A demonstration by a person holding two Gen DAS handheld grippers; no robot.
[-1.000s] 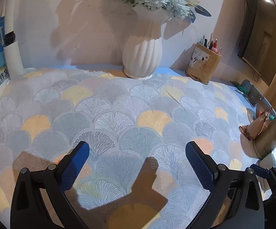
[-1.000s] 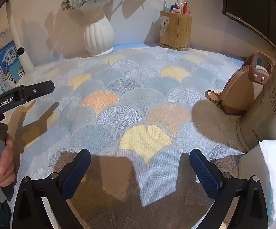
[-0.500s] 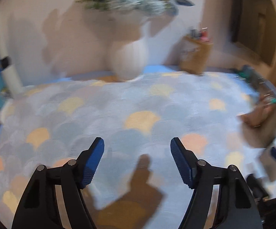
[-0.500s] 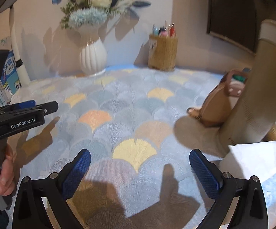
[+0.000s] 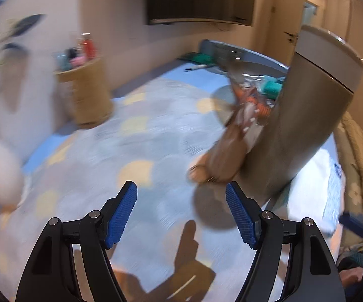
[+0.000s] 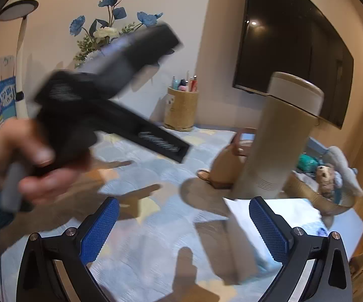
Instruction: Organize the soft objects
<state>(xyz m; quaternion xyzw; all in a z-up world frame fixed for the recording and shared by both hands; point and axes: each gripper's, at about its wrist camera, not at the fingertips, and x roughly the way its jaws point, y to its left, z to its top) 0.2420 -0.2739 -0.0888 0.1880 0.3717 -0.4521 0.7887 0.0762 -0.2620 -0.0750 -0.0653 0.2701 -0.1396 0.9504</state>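
Above patterned cloth (image 6: 156, 246), both grippers parted (lettering blurred)

Tablecloth (image 6: 156, 251) looks like woven fabric, matt. Both tool pads (image 6: 98, 229) are blue textured rubbery stuff on black matt plastic. Pen holder (image 6: 181, 108) looks like woven straw, TV (image 6: 294, 58) is glossy.

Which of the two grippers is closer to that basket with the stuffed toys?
Right. The right gripper faces the basket just beyond its right finger. The left gripper is farther off to the left; its view doesn't show the basket.
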